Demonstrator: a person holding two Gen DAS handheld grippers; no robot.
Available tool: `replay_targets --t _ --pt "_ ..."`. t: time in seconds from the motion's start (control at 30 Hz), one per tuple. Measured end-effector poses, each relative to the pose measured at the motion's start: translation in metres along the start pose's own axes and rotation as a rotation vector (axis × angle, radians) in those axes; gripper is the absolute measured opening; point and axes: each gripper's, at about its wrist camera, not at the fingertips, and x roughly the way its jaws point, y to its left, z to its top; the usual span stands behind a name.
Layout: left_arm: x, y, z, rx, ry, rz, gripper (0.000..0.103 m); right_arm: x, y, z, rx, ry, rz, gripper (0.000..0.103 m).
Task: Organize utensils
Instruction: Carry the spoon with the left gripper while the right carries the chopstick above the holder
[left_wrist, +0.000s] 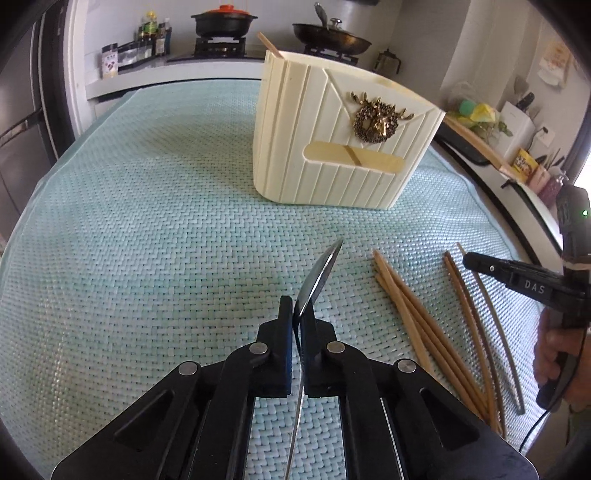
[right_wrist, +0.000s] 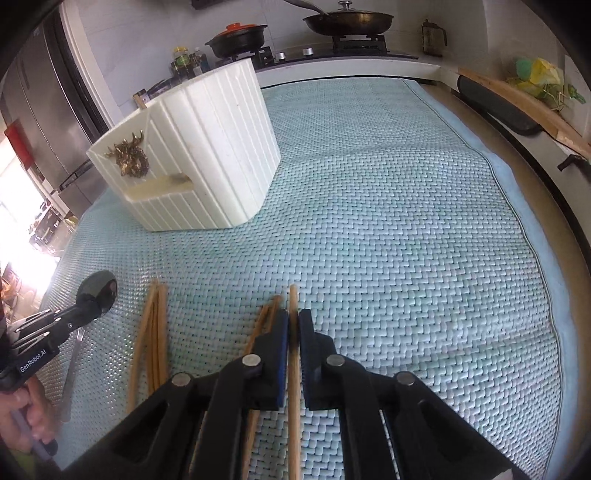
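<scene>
1. The left gripper (left_wrist: 301, 314) is clamped on a metal spoon (left_wrist: 317, 277), held on edge just above a pale green woven mat (left_wrist: 147, 221).
2. The right gripper (right_wrist: 293, 325) is closed on one wooden chopstick (right_wrist: 293, 369).
3. More chopsticks (left_wrist: 413, 325) lie loose on the mat between the two grippers.
4. A cream holder (left_wrist: 343, 147) with a gold stag emblem stands upright farther back on the mat, one stick (left_wrist: 269, 46) poking out of it.

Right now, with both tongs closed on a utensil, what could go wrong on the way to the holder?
1. The left tongs pinch the spoon edge-on by its bowl, so it might swivel or slip.
2. The right tongs hold one chopstick right beside loose chopsticks; lifting could drag them.
3. The holder already has a stick leaning inside that may block insertion.
</scene>
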Motion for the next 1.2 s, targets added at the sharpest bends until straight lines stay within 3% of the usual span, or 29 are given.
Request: replay_targets --t 0.43,0.73,0.97,1.2 --pt "-0.087 -0.01 0.02 -0.004 -0.209 -0.088 0.001 -0.09 0.002 0.014 0.025 -0.194 0.133 0.006" --pt "-0.148 -0.008 0.018 -0.029 -0.338 -0.134 0.001 -0.174 0.032 -0.019 -0.015 -0.339 0.164 0.006" --pt "-0.182 -0.012 0.023 -0.037 -0.381 -0.153 0.001 -0.218 0.052 -0.024 -0.068 -0.453 0.141 0.006" --pt "-0.192 -0.012 0.029 -0.039 -0.388 -0.147 0.001 -0.239 0.07 -0.014 -0.12 -0.513 0.123 0.006"
